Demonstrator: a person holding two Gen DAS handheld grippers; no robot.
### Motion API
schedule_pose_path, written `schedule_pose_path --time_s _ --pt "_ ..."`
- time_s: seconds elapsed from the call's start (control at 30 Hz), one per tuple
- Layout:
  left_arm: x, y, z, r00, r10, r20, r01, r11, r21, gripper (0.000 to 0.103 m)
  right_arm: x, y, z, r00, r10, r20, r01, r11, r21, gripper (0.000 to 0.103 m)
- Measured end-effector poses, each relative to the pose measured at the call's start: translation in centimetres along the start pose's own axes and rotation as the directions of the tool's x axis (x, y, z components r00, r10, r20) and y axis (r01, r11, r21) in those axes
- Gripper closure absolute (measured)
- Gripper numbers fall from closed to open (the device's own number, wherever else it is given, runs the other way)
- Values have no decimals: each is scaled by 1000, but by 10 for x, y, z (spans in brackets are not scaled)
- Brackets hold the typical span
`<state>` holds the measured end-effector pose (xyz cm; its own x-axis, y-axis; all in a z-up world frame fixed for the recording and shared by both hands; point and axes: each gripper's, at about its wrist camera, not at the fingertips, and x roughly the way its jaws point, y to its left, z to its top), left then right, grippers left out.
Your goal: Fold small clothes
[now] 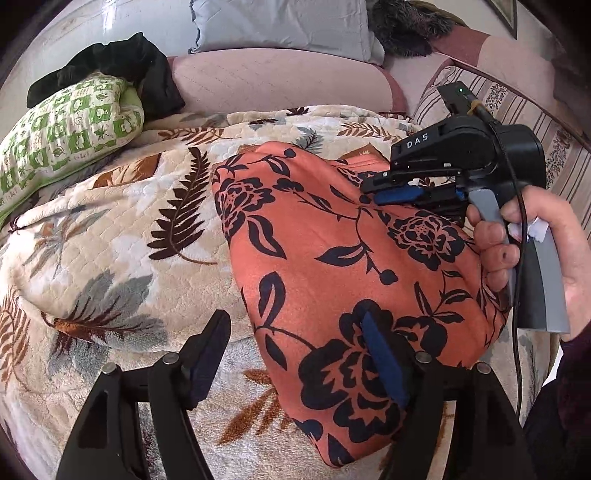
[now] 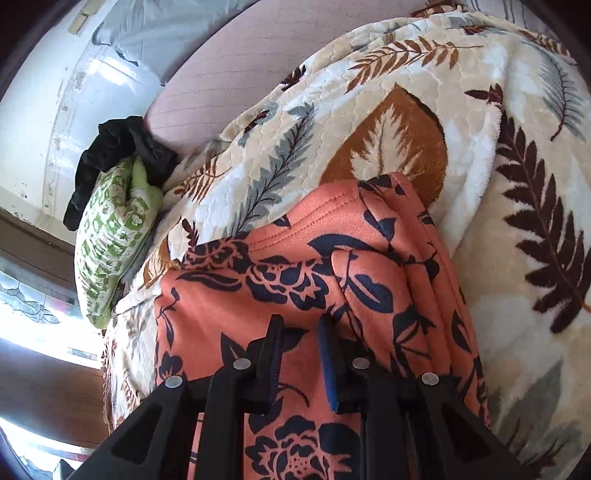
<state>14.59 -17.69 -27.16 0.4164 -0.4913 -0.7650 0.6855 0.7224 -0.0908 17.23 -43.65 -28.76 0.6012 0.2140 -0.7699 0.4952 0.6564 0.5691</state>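
The orange floral garment [image 1: 332,258] lay folded on the leaf-patterned blanket [image 1: 110,229] covering the bed. The left gripper [image 1: 295,354] had its fingers standing well apart: the right-hand finger [image 1: 384,365] lay over the garment's near portion, while the left-hand finger [image 1: 207,350] stood over bare blanket just beside the garment's edge, with no cloth pinched between them. In the left wrist view the right gripper [image 1: 400,195], held in a person's hand [image 1: 517,247], sat at the garment's far right edge. In the right wrist view the right gripper [image 2: 299,354] had its fingers [image 2: 273,362] drawn near together with a narrow gap between them, directly over the garment [image 2: 295,288]; whether cloth was caught between them could not be told. Beyond the fingertips the garment showed a stitched hem and a doubled fold along its right side. A green checked cushion [image 1: 66,147] with a black cloth [image 1: 118,62] on top lay well apart, far to the left of both grippers. A grey pillow [image 1: 280,26] lay beyond, at the far end.
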Motion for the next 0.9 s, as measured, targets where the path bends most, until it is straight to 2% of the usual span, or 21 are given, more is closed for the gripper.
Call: schedule_pose_path --time_s 0.07,0.1,0.2,0.27,0.37,0.47,0.5,0.53,0.63,0.73,0.8,0.9 --pt "-5 2 2 1000 1 2 -1 1000 -15 28 -6 12 7 1000 -7 30 7 1000 -12 78" --pt "-9 3 2 1000 4 8 -4 1000 -18 28 -8 20 9 999 22 47 -20 999 -45 78" --pt "-17 3 0 1000 19 18 -19 1000 -5 28 -2 50 11 986 166 -9 -166 978 -127 78" --pt "-21 4 -3 1000 19 20 -20 1000 9 28 10 70 8 972 230 -52 -236 958 -163 78" --pt "-18 5 -9 999 32 5 -33 999 30 28 38 92 6 976 199 -94 -214 957 -196 78" --pt "-13 9 -13 999 34 0 -34 999 10 28 76 89 4 985 97 -141 -123 975 -184 80" --pt "-11 10 -14 999 37 -10 -37 999 4 28 88 83 3 983 92 -161 -118 979 -163 80" --pt "-10 10 -14 999 28 -17 -28 1000 0 28 90 77 5 980 127 -152 -149 978 -145 80" --pt "-10 12 -12 1000 7 -26 -7 1000 -4 28 83 71 7 976 164 -141 -179 978 -102 80" --pt "-16 18 -9 1000 -17 -16 16 999 -40 27 55 64 5 977 183 -108 -192 978 -79 79" --pt "-22 23 -6 1000 2 2 -1 998 -57 27 30 62 2 974 205 -93 -213 973 -86 78" --pt "-36 29 -3 999 23 40 -20 997 -80 28 -18 60 -6 986 161 -42 -165 977 -138 79"
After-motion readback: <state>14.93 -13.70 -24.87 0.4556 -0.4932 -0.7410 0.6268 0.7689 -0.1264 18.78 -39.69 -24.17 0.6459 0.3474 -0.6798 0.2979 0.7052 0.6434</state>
